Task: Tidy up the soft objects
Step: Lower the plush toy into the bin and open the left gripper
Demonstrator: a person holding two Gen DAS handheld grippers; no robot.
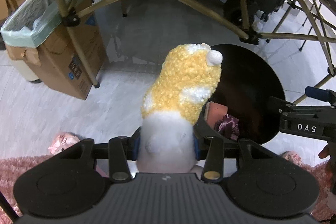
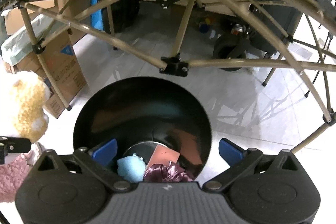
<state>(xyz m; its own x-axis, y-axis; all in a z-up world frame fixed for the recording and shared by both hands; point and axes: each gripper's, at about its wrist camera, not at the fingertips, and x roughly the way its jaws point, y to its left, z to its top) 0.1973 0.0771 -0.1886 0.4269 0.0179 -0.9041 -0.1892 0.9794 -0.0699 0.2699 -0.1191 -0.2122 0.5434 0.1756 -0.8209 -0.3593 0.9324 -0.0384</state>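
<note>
Clenched around the white lower end of a fuzzy yellow-and-white plush toy (image 1: 181, 85), the left claw (image 1: 166, 145) holds it upright, its curly yellow body rising past the blue pads (image 1: 134, 145) and leaning toward the round black bin (image 1: 271, 77) just beside it on the tiled floor. In the right wrist view the same toy shows at the far left edge, outside the bin's rim and not yet over the opening. The right claw (image 2: 168, 149) hangs released above the bin mouth, its blue pads (image 2: 107, 149) spread wide with nothing between them. Inside the bin lie a pale blue plush piece (image 2: 131, 168), a crumpled purple satin cloth (image 2: 168, 172) and a pinkish flat piece (image 2: 166, 156) whose kind I cannot tell. A shaggy pink rug (image 1: 21, 169) fills the near corners of the left view. The toy looks very light and thoroughly soft: the pinched white end bulges around the pads, so it likely squashes rather than resists, and its nap should give good friction with little risk of slipping. Nothing about it appears fragile. A hold low on the body, as here, probably lets the top flop, so a mid-body pinch would steady it more; for dropping into the bin the present hold seems sufficient.
</note>
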